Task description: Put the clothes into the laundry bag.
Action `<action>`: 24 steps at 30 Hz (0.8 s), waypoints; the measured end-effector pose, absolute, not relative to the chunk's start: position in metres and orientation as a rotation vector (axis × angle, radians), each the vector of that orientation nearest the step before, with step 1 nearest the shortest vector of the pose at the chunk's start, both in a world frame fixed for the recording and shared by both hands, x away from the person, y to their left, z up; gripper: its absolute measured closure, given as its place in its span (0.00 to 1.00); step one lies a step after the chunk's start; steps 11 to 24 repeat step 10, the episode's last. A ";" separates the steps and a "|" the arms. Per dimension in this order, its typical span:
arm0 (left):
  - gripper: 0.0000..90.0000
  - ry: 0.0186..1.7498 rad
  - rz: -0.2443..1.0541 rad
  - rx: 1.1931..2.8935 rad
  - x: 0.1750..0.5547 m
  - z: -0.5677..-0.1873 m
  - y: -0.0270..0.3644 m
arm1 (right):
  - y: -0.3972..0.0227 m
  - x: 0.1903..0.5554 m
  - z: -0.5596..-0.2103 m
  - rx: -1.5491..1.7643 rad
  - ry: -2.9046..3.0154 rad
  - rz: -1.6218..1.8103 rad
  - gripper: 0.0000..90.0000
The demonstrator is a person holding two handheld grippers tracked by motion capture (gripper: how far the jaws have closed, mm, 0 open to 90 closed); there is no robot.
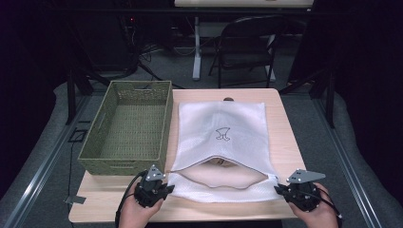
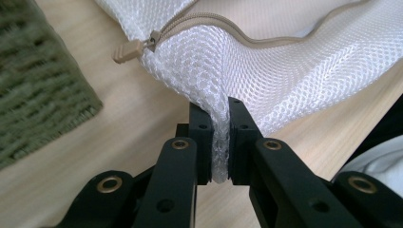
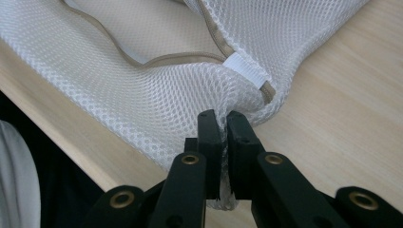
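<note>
A white mesh laundry bag (image 1: 221, 133) lies flat on the wooden table (image 1: 285, 123), its zipped mouth gaping toward the near edge. My left gripper (image 1: 161, 187) is shut on the bag's near left corner; in the left gripper view the mesh (image 2: 219, 137) is pinched between the black jaws, just below the beige zipper pull (image 2: 126, 51). My right gripper (image 1: 280, 188) is shut on the near right corner, where the mesh (image 3: 223, 142) bunches between the jaws beside a small white tab (image 3: 247, 70). The bag's beige zipper edge (image 1: 223, 160) curves open between both grippers.
An empty green woven basket (image 1: 128, 126) stands on the table's left side, close to the bag and to my left gripper. The table's near edge runs just under both hands. A folding chair (image 1: 247, 45) and desk legs stand on the floor beyond the table.
</note>
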State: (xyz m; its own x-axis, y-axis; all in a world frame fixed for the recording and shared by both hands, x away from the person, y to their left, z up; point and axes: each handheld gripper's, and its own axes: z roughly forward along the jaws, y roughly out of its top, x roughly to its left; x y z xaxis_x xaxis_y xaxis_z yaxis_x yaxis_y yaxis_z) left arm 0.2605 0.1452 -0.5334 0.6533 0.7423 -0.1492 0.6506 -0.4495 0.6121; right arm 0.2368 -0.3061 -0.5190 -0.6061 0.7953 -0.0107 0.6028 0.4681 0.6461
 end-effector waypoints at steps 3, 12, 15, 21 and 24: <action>0.85 1.076 0.173 2.204 0.259 -0.533 0.145 | -0.307 0.235 -0.520 1.227 2.408 0.906 0.90; 0.54 1.079 0.193 2.117 0.255 -0.523 0.153 | -0.312 0.231 -0.513 1.211 2.322 0.975 0.63; 0.54 1.079 0.193 2.117 0.255 -0.523 0.153 | -0.312 0.231 -0.513 1.211 2.322 0.975 0.63; 0.54 1.079 0.193 2.117 0.255 -0.523 0.153 | -0.312 0.231 -0.513 1.211 2.322 0.975 0.63; 0.54 1.079 0.193 2.117 0.255 -0.523 0.153 | -0.312 0.231 -0.513 1.211 2.322 0.975 0.63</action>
